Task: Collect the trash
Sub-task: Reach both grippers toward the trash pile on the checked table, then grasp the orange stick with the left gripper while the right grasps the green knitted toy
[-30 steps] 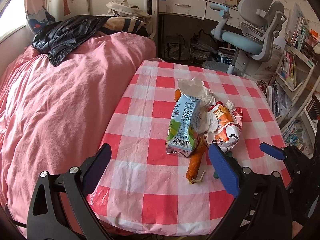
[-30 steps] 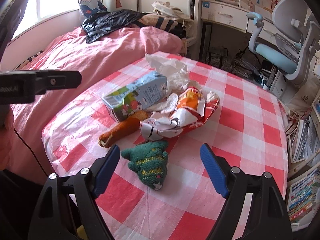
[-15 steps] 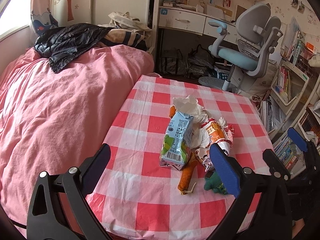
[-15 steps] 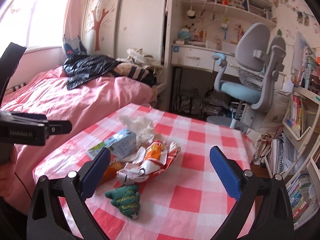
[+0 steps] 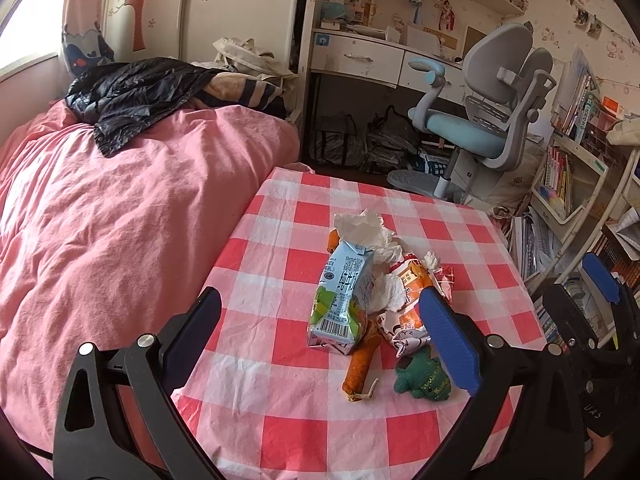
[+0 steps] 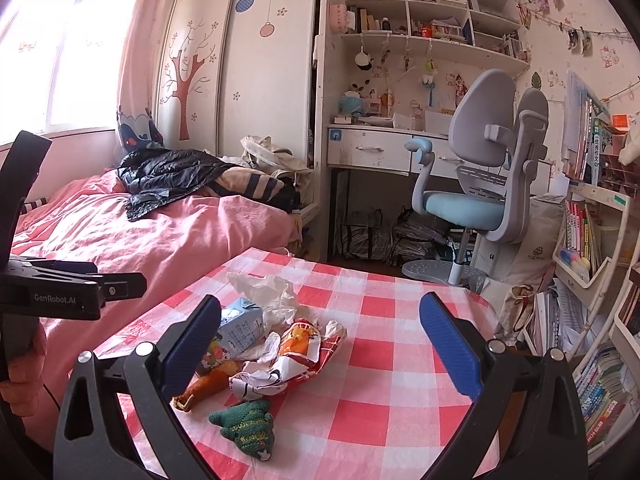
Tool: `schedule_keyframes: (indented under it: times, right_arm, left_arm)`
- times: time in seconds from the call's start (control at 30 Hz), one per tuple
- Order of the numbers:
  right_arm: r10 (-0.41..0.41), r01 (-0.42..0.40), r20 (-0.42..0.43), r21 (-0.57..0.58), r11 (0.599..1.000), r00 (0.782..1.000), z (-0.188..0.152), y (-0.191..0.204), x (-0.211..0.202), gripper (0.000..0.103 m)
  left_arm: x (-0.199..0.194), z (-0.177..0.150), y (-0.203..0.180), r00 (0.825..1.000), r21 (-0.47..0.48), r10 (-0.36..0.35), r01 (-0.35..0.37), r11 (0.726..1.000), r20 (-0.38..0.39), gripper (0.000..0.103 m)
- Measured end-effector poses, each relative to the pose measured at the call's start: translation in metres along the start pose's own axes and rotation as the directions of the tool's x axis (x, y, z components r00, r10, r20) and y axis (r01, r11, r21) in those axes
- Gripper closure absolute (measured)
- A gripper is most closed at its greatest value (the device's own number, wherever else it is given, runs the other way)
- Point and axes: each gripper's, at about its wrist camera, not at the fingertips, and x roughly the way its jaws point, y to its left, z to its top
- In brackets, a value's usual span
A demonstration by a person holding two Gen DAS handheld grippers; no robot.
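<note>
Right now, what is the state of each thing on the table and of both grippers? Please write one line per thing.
Drink carton: lying on its side, dented.
Snack wrapper: torn open, crumpled.
Tissue: crumpled, behind the carton.
Sausage: lying flat, partly under the carton.
Green knitted toy: lying flat, apart from the pile.
Left gripper: open, holding nothing.
Right gripper: open wide, holding nothing.

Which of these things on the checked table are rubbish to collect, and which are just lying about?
Rubbish:
- milk carton
- crumpled tissue
- snack wrapper
- orange sausage stick

Probably just lying about:
- green knitted toy
- black jacket
- desk chair
</note>
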Motion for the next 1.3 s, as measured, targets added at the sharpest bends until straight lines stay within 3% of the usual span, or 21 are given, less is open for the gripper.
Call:
schedule_keyframes:
  times: [0.5,0.63,0.77,1.0,1.1,1.3]
  right_arm:
    - [0.014,-0.014,0.000,-0.028,1.000,1.000,0.000,0.005,0.000,0.008]
    - [0.049,-0.052,-0.071,-0.036,0.998,0.996,-0.004,0.006,0.012,0.008]
    - [0.099,-0.121,-0.290,-0.061,0.991,0.952,-0.028,0.017,0.047,0.008]
    - [0.154,-0.192,-0.485,-0.030,0.981,0.861,-0.062,0.021,0.075,0.009]
    - [0.193,-0.237,-0.537,-0.014,0.971,0.821,-0.071,0.026,0.083,0.028]
    - [0.253,-0.316,-0.594,-0.001,0.949,0.764,-0.082,0.039,0.092,0.042]
  left_arm:
    - [0.000,0.003,-0.003,1.000,0.000,-0.003,0.003,1.000,-0.004,0.008]
    - [0.003,0.004,-0.004,1.000,0.003,0.000,0.000,1.000,-0.017,0.007]
    - [0.028,0.001,-0.003,0.991,0.034,0.073,-0.069,0.997,-0.115,0.007]
    - [0.063,-0.013,-0.002,0.966,0.077,0.103,-0.087,0.993,-0.239,0.008]
    - [0.080,-0.020,-0.012,0.953,0.121,0.112,-0.081,0.989,-0.281,0.008]
    - [0.117,-0.036,-0.030,0.922,0.206,0.144,-0.072,0.976,-0.358,0.008]
